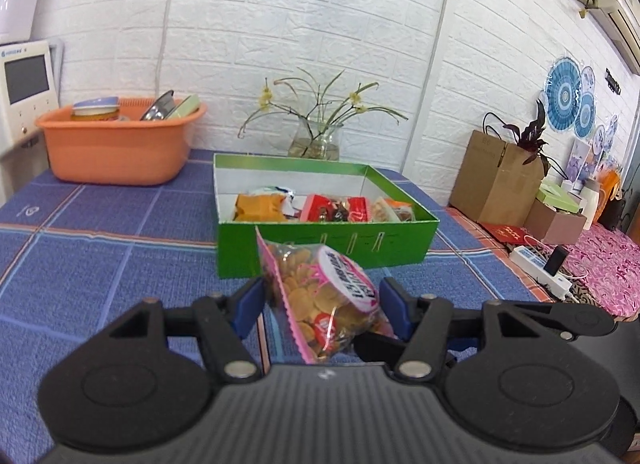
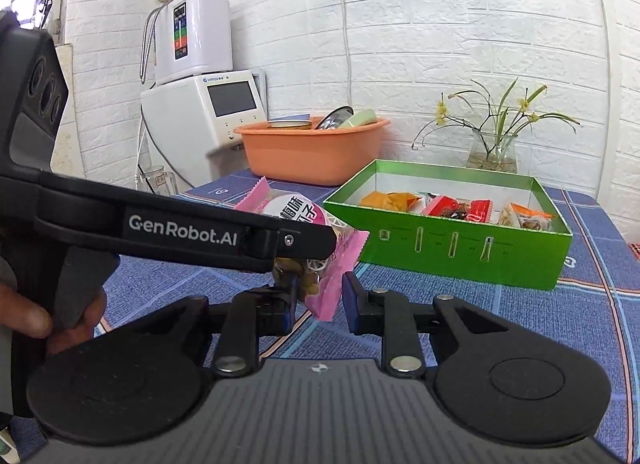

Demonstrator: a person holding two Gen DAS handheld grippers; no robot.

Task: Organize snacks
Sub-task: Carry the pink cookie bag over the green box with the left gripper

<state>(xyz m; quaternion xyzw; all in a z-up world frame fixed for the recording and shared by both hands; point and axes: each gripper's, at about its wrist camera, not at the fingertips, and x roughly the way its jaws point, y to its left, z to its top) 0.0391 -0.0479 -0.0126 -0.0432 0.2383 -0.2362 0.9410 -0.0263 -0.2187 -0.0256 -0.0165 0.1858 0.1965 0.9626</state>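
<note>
Between both tongs [image 1: 320, 308] [image 2: 318, 300], a crinkly pink snack bag [image 1: 320, 300], before the glossy green box [image 1: 320, 240]

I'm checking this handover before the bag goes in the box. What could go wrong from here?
1. The snack bag sits tilted between the left gripper pads; it could slip out and drop on the table.
2. The right gripper pinches only the bag's pink edge, which might tear if the two pull apart.
3. The green box is already fairly full along its front, so the bag may catch on the wall.
</note>
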